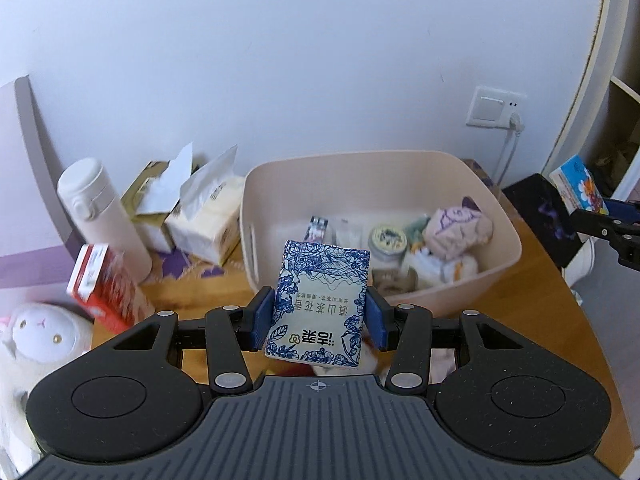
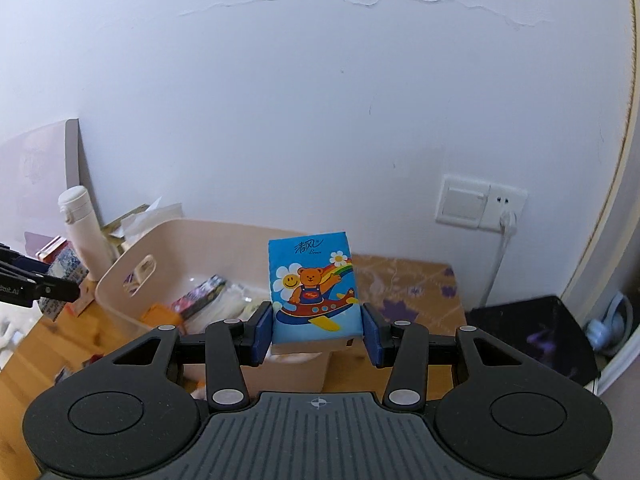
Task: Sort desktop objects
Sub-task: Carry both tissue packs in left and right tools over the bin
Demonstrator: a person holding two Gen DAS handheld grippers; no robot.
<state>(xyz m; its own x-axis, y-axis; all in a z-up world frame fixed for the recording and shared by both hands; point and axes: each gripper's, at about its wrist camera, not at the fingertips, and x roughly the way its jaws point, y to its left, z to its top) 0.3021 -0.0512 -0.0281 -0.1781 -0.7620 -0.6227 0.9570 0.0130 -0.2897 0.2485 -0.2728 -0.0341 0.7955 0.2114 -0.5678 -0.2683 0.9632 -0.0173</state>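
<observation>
**Both grippers hold tissue packs above the desk, near the bin**

The left gripper (image 1: 319,318) is raised over the wooden desk (image 1: 552,300), pointing toward the wall with the pink bin (image 1: 472,184) just ahead of it. Its blue pads (image 1: 264,316) are clamped on the two long sides of a blue-and-white tissue pack (image 1: 320,304), which stands nearly upright, leaning slightly away, its printed text upside down to the camera. The pack has a floral border and looks a little creased.

The right gripper (image 2: 318,332) is also lifted, to the right of the bin (image 2: 120,276) and facing the wall. Its pads press on the sides of a bright blue tissue pack (image 2: 314,288) printed with a bear in a red plane, a rainbow and daisies. This pack stands upright, its lower end down between the fingers.

Inside the bin lie a round tin (image 1: 388,238), a pink soft toy (image 1: 456,232) and a few small packets. Left of it stand a white flask (image 1: 100,216), open tissue boxes (image 1: 200,216) and a red carton (image 1: 104,288); a white plush toy (image 1: 36,336) sits at the desk's near left edge.
</observation>
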